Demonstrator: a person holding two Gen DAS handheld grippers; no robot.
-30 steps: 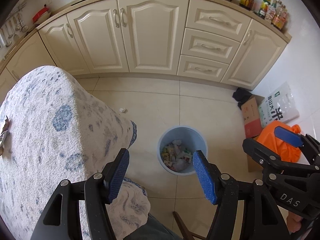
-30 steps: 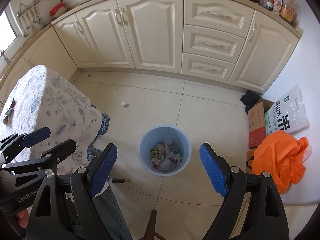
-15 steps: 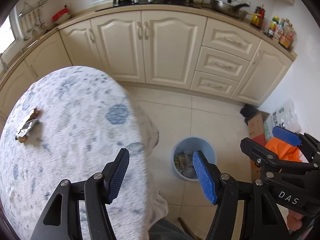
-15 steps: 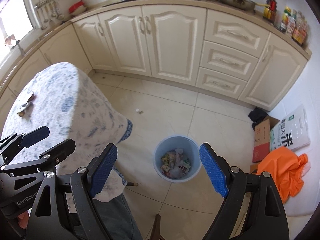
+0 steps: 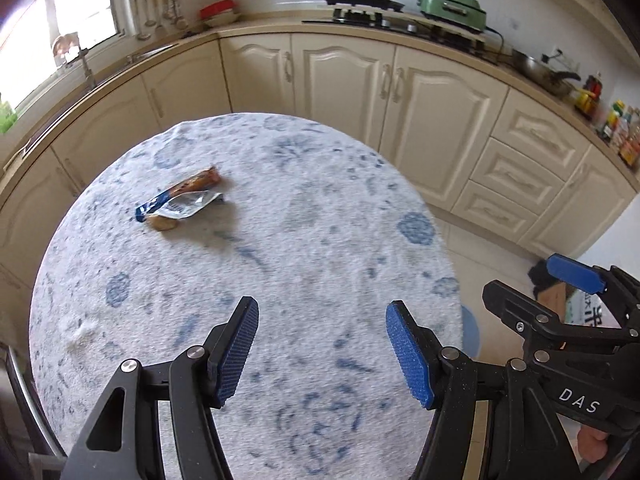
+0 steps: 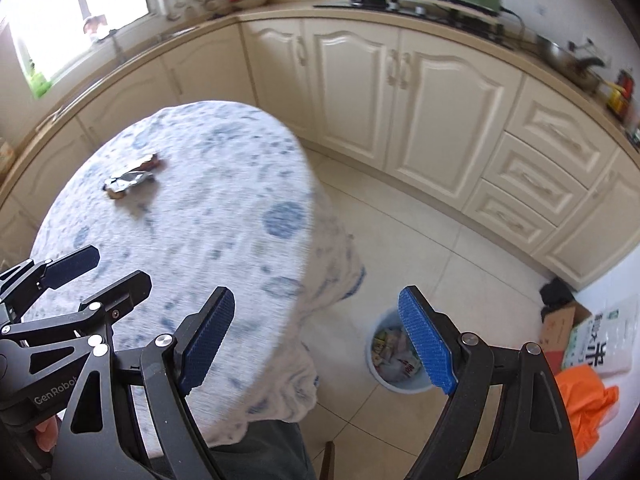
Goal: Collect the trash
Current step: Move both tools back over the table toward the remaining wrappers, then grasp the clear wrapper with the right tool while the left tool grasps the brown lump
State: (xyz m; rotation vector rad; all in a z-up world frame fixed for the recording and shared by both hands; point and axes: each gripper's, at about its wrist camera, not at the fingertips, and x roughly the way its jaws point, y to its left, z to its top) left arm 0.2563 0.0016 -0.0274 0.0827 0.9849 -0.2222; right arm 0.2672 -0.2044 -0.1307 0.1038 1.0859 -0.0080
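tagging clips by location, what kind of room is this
A home kitchen, most likely: cream cabinets under a curved countertop, a gas hob with a green cooker, and hanging utensils by the window.

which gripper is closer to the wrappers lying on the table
Left. The left gripper hangs over the table, wrappers ahead of its open jaws. The right gripper sits farther off, at the table's edge.

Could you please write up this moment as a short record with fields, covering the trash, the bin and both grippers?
trash on table: snack wrappers, lying together on the far left part of the cloth
table: round, blue-patterned tablecloth
bin: blue trash bin on the floor right of the table, already holding wrappers
left gripper: open, empty, above the table
right gripper: open, empty, near the table edge
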